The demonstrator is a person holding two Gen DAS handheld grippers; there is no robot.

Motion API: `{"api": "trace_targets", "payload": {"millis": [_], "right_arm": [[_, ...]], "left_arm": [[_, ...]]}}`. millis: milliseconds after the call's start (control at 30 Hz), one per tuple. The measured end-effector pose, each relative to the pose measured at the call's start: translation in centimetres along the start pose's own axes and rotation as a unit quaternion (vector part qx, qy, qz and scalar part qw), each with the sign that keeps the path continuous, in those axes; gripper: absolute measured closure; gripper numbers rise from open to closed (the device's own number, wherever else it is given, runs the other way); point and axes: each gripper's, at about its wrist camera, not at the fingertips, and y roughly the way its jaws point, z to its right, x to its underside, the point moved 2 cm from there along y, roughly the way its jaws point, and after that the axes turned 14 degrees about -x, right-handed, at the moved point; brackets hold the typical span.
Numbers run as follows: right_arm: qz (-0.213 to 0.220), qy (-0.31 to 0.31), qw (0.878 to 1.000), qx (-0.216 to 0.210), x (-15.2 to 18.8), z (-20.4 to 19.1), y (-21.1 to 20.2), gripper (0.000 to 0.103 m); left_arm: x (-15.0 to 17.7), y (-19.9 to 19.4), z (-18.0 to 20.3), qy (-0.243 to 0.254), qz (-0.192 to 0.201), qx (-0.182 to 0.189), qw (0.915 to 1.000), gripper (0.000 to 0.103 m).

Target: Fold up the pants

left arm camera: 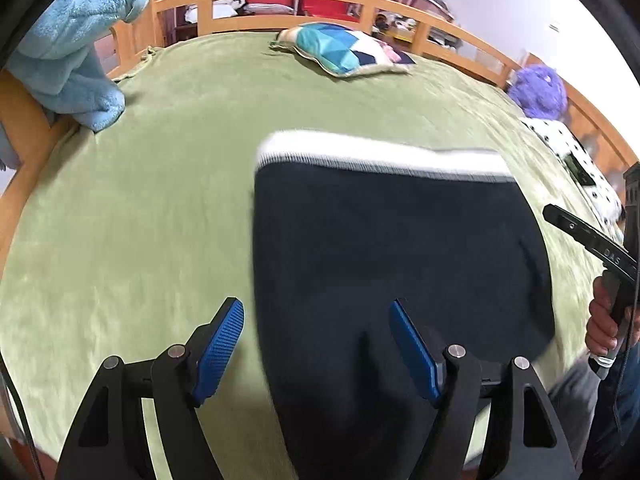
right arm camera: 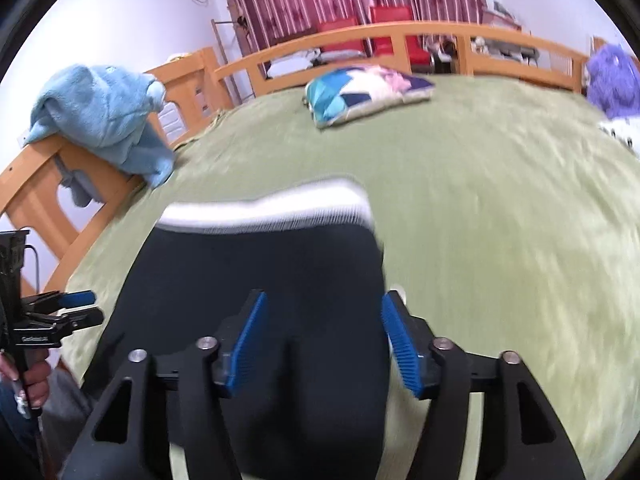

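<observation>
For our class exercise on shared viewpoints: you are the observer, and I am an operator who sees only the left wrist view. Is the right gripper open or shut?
Observer: The right gripper is open and grips nothing.
Operator: Where do its fingers sit over the pants?
Observer: One blue pad is over the dark pants. The other is at their right edge, beside the green blanket.

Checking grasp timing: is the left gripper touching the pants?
Cannot tell. In the left wrist view the left gripper is open, straddling the pants' edge, but blur hides any contact or gap.
</observation>
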Motion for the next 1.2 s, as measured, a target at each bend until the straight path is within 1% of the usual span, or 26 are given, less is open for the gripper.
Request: {"api": "trace_targets", "payload": {"millis": [33, 133, 167, 200, 233, 267, 300, 333, 367, 400, 433, 467, 500, 533, 567, 633, 667, 700, 733, 800, 900, 967, 1067, 1100, 1167, 1200], "right_arm": [[0.004, 0.010, 1.000, 0.005, -1.2, 0.8, 1.0, 0.035], [0.002, 0.048, 0.999, -0.016, -4.0, 3.2, 4.5, 0.034], [-0.013, 0.063, 0.998, -0.019, -4.4, 4.1, 5.9, 0.034], [-0.038, 0.078, 0.996, -0.026, -4.5, 4.9, 7.4, 0.037], [-0.073, 0.104, 0.991, -0.049, -4.6, 5.8, 9.3, 0.046], [-0.071, 0.117, 0.989, -0.050, -4.7, 6.4, 9.7, 0.064], [-0.045, 0.123, 0.989, -0.071, -5.2, 7.0, 9.2, 0.083], [-0.027, 0.131, 0.986, -0.102, -5.8, 7.3, 8.4, 0.085], [0.002, 0.152, 0.978, -0.141, -6.3, 8.1, 7.3, 0.085], [0.008, 0.162, 0.977, -0.141, -6.3, 8.5, 7.2, 0.085], [-0.002, 0.157, 0.980, -0.120, -6.1, 8.6, 7.7, 0.085], [-0.034, 0.138, 0.987, -0.071, -5.4, 8.6, 9.5, 0.085], [-0.048, 0.132, 0.989, -0.053, -4.8, 8.7, 10.6, 0.083], [-0.050, 0.134, 0.989, -0.047, -4.5, 8.9, 11.0, 0.081], [-0.047, 0.142, 0.987, -0.054, -4.6, 9.1, 10.4, 0.079], [-0.035, 0.153, 0.986, -0.052, -5.2, 9.0, 8.9, 0.072], [-0.021, 0.152, 0.987, -0.041, -5.5, 8.6, 7.7, 0.070], [-0.007, 0.143, 0.989, -0.030, -5.4, 7.8, 6.4, 0.069], [0.001, 0.123, 0.992, -0.031, -5.1, 6.6, 5.1, 0.066], [-0.003, 0.096, 0.994, -0.047, -3.9, 4.6, 3.8, 0.063], [-0.031, 0.056, 0.996, -0.056, -0.7, 2.2, 3.0, 0.063], [-0.052, 0.039, 0.997, -0.029, 1.5, 1.9, 3.8, 0.062], [-0.039, 0.022, 0.999, 0.001, 4.1, 1.5, 2.6, 0.063], [-0.037, 0.032, 0.999, 0.001, 4.5, 1.6, 2.2, 0.063], [-0.043, 0.057, 0.997, 0.005, 5.0, 1.9, 1.5, 0.063], [-0.048, 0.063, 0.997, 0.011, 5.1, 1.9, 1.3, 0.063]], "left_arm": [[-0.7, 0.3, -0.1, -0.003, 0.002, -0.001, 1.0000, 0.029], [-3.1, 1.8, -0.5, -0.019, 0.004, 0.004, 0.9998, 0.029], [-3.3, 2.2, -0.3, -0.023, 0.003, 0.008, 0.9997, 0.029], [-3.6, 2.8, 0.0, -0.025, 0.001, 0.012, 0.9996, 0.029], [-4.0, 3.4, 0.2, -0.027, -0.003, 0.013, 0.9996, 0.029], [-4.7, 4.2, 0.4, -0.028, -0.009, 0.011, 0.9995, 0.029], [-5.0, 4.4, 0.5, -0.028, -0.009, 0.012, 0.9995, 0.029], [-5.4, 4.4, 0.6, -0.030, -0.005, 0.017, 0.9994, 0.029], [-5.8, 4.3, 0.9, -0.032, 0.004, 0.026, 0.9991, 0.029], [-6.1, 4.3, 1.2, -0.033, 0.011, 0.033, 0.9989, 0.029], [-6.5, 4.4, 1.6, -0.030, 0.016, 0.038, 0.9987, 0.029], [-6.8, 4.6, 2.2, -0.024, 0.015, 0.040, 0.9988, 0.029], [-7.0, 5.0, 2.9, -0.017, 0.014, 0.044, 0.9988, 0.029], [-7.1, 5.5, 3.4, -0.011, 0.011, 0.048, 0.9987, 0.029], [-7.1, 6.1, 3.7, -0.005, 0.003, 0.044, 0.9990, 0.029], [-6.7, 7.5, 4.2, 0.008, -0.018, 0.012, 0.9997, 0.029], [-6.4, 7.8, 4.3, 0.013, -0.023, 0.007, 0.9996, 0.029], [-6.2, 7.6, 4.1, 0.012, -0.023, 0.009, 0.9996, 0.029], [-5.8, 7.0, 3.8, 0.007, -0.021, 0.015, 0.9996, 0.029], [-4.8, 5.5, 3.0, -0.006, -0.019, 0.032, 0.9993, 0.029], [-1.9, 3.6, 2.7, -0.004, -0.023, 0.037, 0.9990, 0.029], [1.1, 2.4, 3.1, 0.017, -0.020, 0.013, 0.9996, 0.029], [5.2, 2.1, 3.3, 0.036, -0.036, -0.011, 0.9986, 0.027], [6.4, 2.1, 3.0, 0.028, -0.042, -0.008, 0.9987, 0.027], [8.3, 1.4, 1.7, -0.027, -0.051, 0.025, 0.9981, 0.027], [8.5, 1.1, 1.2, -0.042, -0.057, 0.033, 0.9969, 0.027]]}}
